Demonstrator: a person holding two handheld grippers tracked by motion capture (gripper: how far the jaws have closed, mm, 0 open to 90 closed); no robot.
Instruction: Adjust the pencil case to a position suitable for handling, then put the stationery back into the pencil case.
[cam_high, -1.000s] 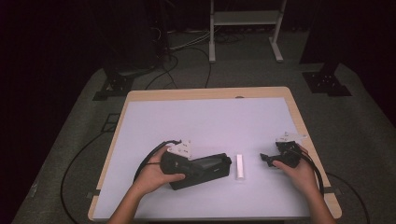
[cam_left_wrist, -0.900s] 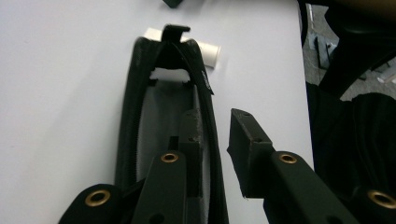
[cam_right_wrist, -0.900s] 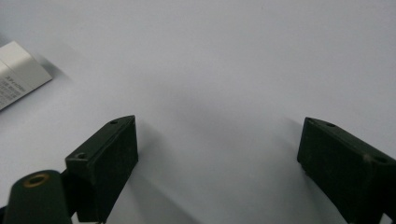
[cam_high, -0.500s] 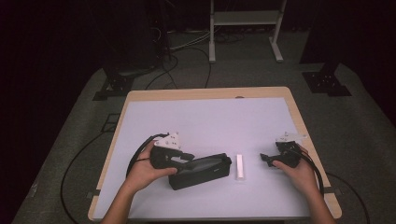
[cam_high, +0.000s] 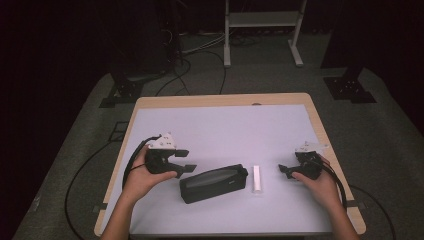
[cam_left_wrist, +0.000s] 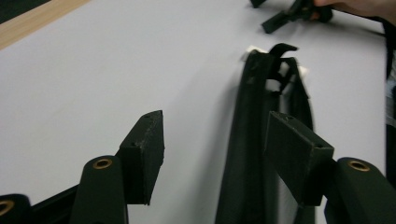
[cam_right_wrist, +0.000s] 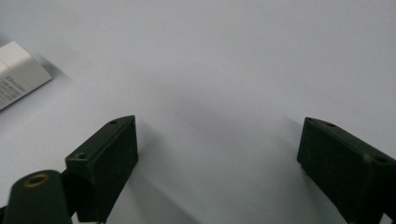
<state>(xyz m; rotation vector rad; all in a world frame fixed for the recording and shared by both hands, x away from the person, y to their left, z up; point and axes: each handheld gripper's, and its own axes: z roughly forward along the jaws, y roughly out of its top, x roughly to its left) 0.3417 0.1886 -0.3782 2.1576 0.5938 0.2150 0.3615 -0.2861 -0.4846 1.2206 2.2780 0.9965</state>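
A black zip pouch (cam_high: 212, 183) lies flat on the white table top (cam_high: 225, 130), near its front edge. My left gripper (cam_high: 184, 160) hovers just past the pouch's left end. Its jaws have just been opening and stand apart, with no pad pressing on anything. In the left gripper view the pouch (cam_left_wrist: 252, 140) runs away from my left gripper (cam_left_wrist: 215, 121), close by one jaw. A small white box (cam_high: 257, 179) lies right of the pouch. My right gripper (cam_high: 285, 170) rests open beyond that box. The right gripper view has bare table between the wide jaws of my right gripper (cam_right_wrist: 217, 126) and the box (cam_right_wrist: 16, 74) at the left.
The table's wooden rim (cam_high: 220, 100) borders the white top. Cables (cam_high: 132, 160) trail from both grippers over the table's sides. A white metal stand (cam_high: 262, 30) and dark equipment feet (cam_high: 350, 87) sit on the grey floor behind the table.
My left gripper has drawn back to the left, away from the pouch's end, and its jaws have spread apart. The pouch stays on the table. The right hand has kept still.
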